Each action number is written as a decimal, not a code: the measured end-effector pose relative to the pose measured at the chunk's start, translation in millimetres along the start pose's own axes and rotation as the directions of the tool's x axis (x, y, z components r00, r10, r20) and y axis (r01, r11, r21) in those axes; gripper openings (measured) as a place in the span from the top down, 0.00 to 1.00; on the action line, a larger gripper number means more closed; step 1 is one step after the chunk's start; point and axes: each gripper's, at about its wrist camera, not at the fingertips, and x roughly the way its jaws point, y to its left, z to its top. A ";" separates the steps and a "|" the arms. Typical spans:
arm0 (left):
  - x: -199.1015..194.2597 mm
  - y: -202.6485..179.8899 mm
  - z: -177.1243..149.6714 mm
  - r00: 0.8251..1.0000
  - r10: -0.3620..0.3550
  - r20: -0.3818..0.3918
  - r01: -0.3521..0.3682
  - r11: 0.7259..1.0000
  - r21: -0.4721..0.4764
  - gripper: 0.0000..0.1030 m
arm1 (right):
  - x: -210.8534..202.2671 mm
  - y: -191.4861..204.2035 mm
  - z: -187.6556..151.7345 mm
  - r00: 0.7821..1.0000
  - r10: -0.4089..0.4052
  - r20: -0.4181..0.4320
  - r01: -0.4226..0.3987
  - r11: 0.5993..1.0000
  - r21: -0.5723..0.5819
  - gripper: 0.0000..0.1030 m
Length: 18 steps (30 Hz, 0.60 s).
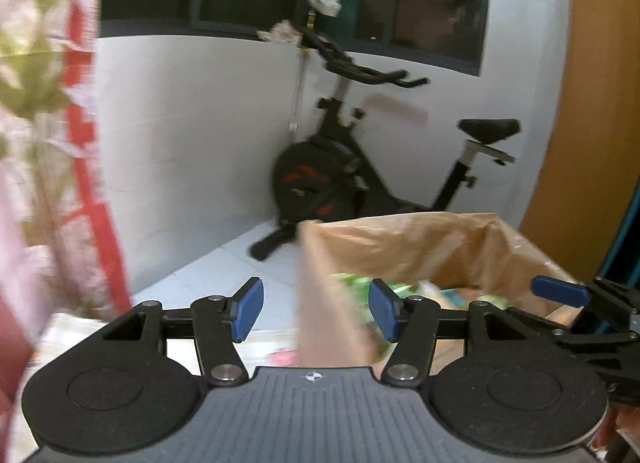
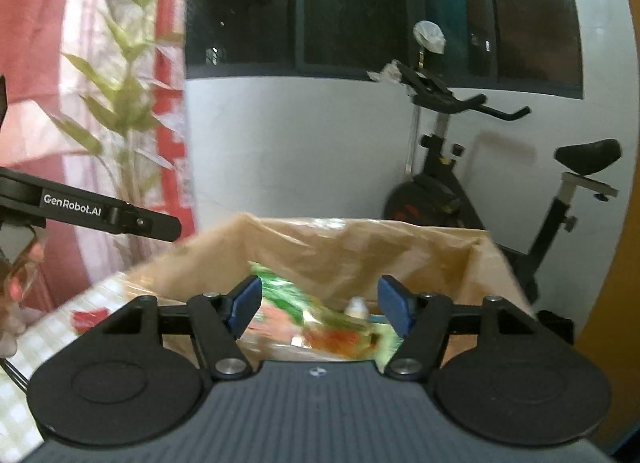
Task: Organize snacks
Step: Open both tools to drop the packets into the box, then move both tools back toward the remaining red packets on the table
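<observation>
Snacks [image 2: 320, 323] lie inside the open brown paper bag [image 2: 360, 251] on the tabletop [image 2: 48, 343]. Both your grippers, left [image 1: 316, 309] and right [image 2: 320, 305], hover with jaws spread, empty. Reach carelessly and you may crumple or tip the thin bag wall.

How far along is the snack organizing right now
Done: nothing visibly sorted; the snack packets lie inside the open brown paper bag. In hand: nothing; the left gripper and right gripper are both open, empty, at the bag. Left: apparently the whole job.
</observation>
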 end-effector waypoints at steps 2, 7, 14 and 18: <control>-18.7 20.9 -1.7 0.999 0.033 -0.005 -0.033 0.999 -0.002 0.41 | -1.6 20.5 -1.8 1.000 0.019 0.008 -0.019 1.000 0.009 0.35; -66.0 85.1 -26.2 0.991 0.128 -0.034 -0.128 0.992 -0.021 0.40 | -3.6 71.7 -18.9 0.994 0.107 0.013 -0.107 0.993 0.051 0.35; -103.6 179.5 -63.9 0.966 0.241 -0.094 -0.253 0.954 -0.161 0.40 | 13.8 125.7 -51.7 0.983 0.181 -0.038 -0.177 0.981 0.076 0.36; -91.3 212.0 -84.7 0.959 0.255 -0.126 -0.277 0.938 -0.208 0.40 | 37.5 145.7 -74.0 0.976 0.191 -0.103 -0.181 0.979 0.095 0.39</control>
